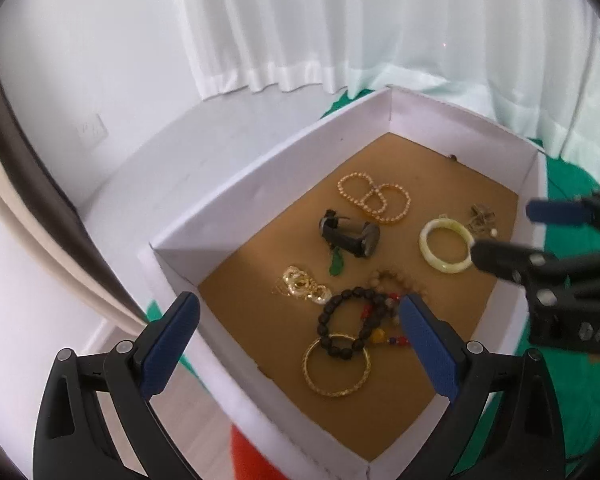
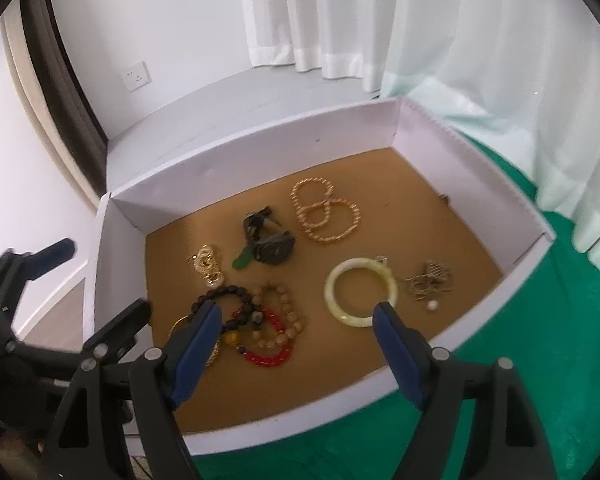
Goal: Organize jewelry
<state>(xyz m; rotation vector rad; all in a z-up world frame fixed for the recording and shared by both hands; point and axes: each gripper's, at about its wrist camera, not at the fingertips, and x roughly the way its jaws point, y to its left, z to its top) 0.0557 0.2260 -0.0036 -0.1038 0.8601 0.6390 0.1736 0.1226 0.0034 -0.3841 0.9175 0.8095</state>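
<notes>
- Left gripper (image 1: 300, 344): jaws spread wide, nothing between the pads, poised over the near-left corner of the box (image 1: 268, 176). One finger sits outside the wall, the other above the bead pile; no contact seen.
- Right gripper (image 2: 300, 336): jaws wide, empty, angled down over the near edge of the box. One pad hangs above the black beads (image 2: 224, 300), the other at the rim of the jade bangle (image 2: 360, 292); contact cannot be confirmed.
- Near pile: black beads, red beads (image 2: 272, 356), tan beads (image 2: 284, 320) and a gold bangle (image 1: 336, 368) overlap in a tangle. Judged the least orderly part of the box and the likely reason both grippers hover here.
- Middle: gold chain (image 2: 208, 266) lies apart to the left; jade bangle lies flat and clear; a thin chain with a pearl (image 2: 430, 282) lies just beside it.
- Centre: a dark watch (image 2: 274, 248) with a green pendant (image 2: 242, 260) touching it.
- Far: two pearl bracelets (image 2: 326, 214) overlapping, otherwise clear.
- All jewelry rests loose on the brown floor of the box; no dividers visible. Sorting judged not far along.
- The box stands on a green cloth (image 2: 560, 340); a counter beneath it cannot be made out.
</notes>
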